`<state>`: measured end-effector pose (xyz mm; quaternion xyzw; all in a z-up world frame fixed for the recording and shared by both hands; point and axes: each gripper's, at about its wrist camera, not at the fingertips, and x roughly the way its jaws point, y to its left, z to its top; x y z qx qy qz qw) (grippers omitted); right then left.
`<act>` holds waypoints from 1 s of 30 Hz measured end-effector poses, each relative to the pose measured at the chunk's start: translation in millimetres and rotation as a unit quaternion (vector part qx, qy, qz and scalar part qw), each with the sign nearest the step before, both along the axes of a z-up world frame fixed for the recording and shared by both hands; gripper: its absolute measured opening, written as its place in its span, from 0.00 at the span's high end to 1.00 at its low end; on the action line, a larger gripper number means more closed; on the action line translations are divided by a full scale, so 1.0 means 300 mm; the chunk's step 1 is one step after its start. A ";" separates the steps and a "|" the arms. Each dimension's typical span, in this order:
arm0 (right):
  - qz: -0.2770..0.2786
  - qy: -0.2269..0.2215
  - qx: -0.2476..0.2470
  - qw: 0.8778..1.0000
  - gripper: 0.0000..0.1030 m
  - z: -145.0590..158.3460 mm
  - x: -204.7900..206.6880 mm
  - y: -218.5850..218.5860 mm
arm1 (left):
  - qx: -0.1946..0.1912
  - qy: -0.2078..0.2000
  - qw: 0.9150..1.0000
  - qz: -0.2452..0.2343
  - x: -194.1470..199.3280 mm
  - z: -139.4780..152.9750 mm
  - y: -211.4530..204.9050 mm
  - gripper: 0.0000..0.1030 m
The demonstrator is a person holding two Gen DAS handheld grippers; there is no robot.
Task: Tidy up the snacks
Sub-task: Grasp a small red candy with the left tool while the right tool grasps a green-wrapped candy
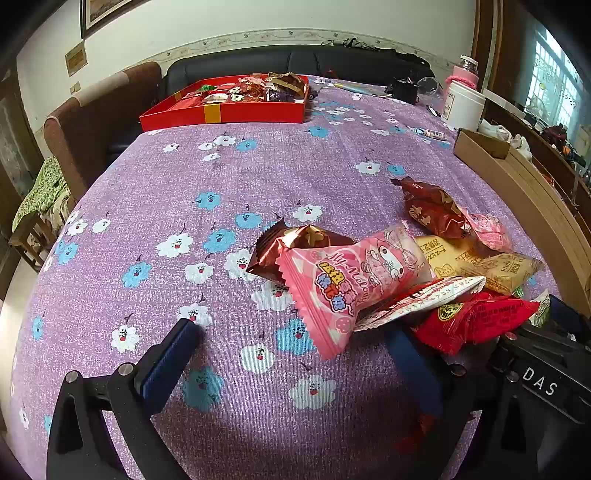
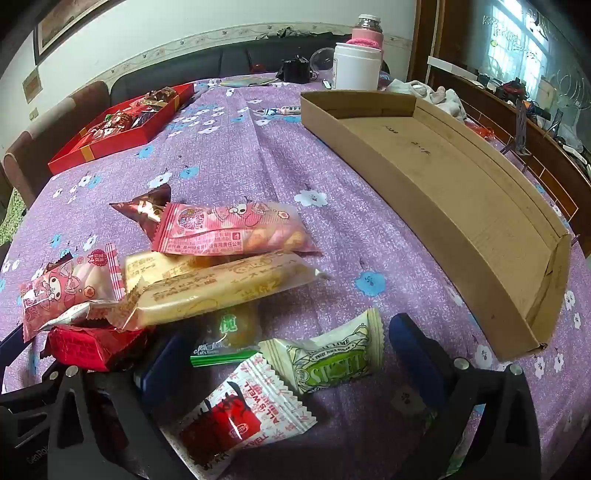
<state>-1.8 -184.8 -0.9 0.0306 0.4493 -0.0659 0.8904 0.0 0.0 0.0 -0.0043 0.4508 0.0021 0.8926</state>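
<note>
Waiting empty along the right of the right wrist view, the cardboard tray (image 2: 436, 192) looks meant for the loose snack pile (image 2: 207, 273) at centre left. Both the left gripper (image 1: 295, 354) and right gripper (image 2: 280, 354) stand wide open, holding nothing; crinkly wrappers overlap.

A home living room: black sofa (image 1: 295, 62), framed picture (image 1: 99, 14), flowered tablecloth (image 1: 221, 177) over the table.
</note>
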 end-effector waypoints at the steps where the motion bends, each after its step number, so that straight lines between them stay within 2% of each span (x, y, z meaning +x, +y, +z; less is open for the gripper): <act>1: 0.000 0.000 0.000 1.000 0.00 0.000 0.000 0.000 | 0.000 0.000 1.000 0.000 0.000 0.000 0.000 0.00; 11: 0.001 0.000 0.000 1.000 0.00 -0.001 -0.005 -0.002 | 0.000 0.000 1.000 0.000 0.000 0.000 -0.001 0.00; 17: 0.051 0.039 0.005 0.998 0.00 0.006 -0.001 -0.026 | 0.000 0.000 1.000 0.000 0.000 0.000 0.000 0.00; 20: 0.105 0.064 0.015 0.992 0.01 0.020 -0.001 -0.015 | 0.001 0.001 1.000 -0.009 0.000 0.000 0.000 0.00; 24: 0.171 0.019 0.017 0.985 0.03 0.129 -0.064 -0.026 | -0.006 0.013 0.999 -0.030 -0.018 0.010 0.021 0.00; 26: 0.184 -0.007 0.041 0.982 0.03 0.197 -0.096 -0.072 | -0.018 0.020 0.999 -0.038 -0.025 0.028 0.023 0.01; 30: 0.189 -0.013 0.100 0.977 0.05 0.294 -0.138 -0.195 | -0.035 0.013 0.997 -0.061 -0.083 0.081 0.033 0.01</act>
